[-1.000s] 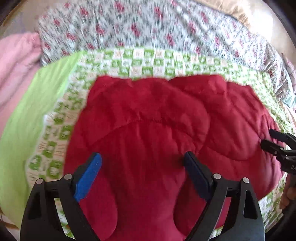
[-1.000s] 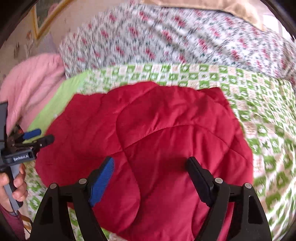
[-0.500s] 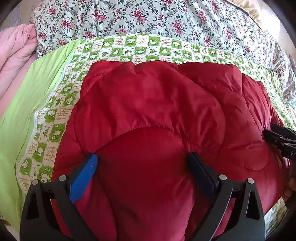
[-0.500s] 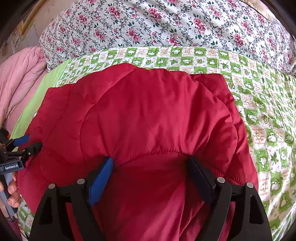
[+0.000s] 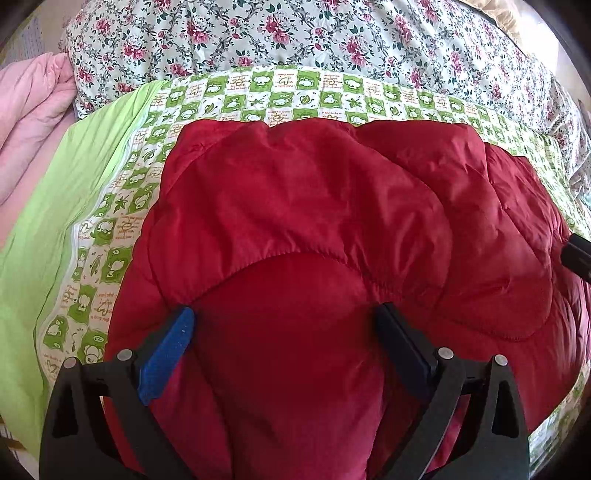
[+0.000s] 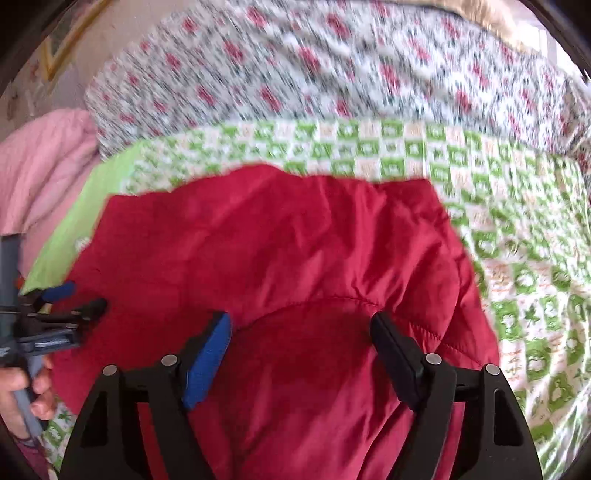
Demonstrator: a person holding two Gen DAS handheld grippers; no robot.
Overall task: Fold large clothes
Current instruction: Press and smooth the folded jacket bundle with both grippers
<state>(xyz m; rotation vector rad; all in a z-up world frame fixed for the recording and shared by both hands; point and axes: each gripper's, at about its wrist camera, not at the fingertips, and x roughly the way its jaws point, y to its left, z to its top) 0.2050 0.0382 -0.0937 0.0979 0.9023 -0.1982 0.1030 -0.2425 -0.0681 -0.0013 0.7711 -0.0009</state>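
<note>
The left gripper stood wide open, w/ a puffy fold of the red quilted jacket bulging up between its blue pad and its black one; whether the pads pressed the cloth I could not tell. The right gripper was closing, its jaws narrower than the left's, and the same jacket lay between them, a curved stitched seam running just past the tips (that view was blurred, so contact could not be judged).

In the right wrist view the left gripper showed at the jacket's left edge, held by a hand. In the left wrist view a bit of the right gripper showed at the jacket's right edge.

The jacket lay spread over a green-and-white checked sheet w/ small cartoon prints. Left of it ran a plain lime-green strip, then a pink blanket bunched at the far left. Beyond the sheet sat a floral quilt, white w/ red roses. Farther back, a wall w/ a yellow-framed picture showed top left.
</note>
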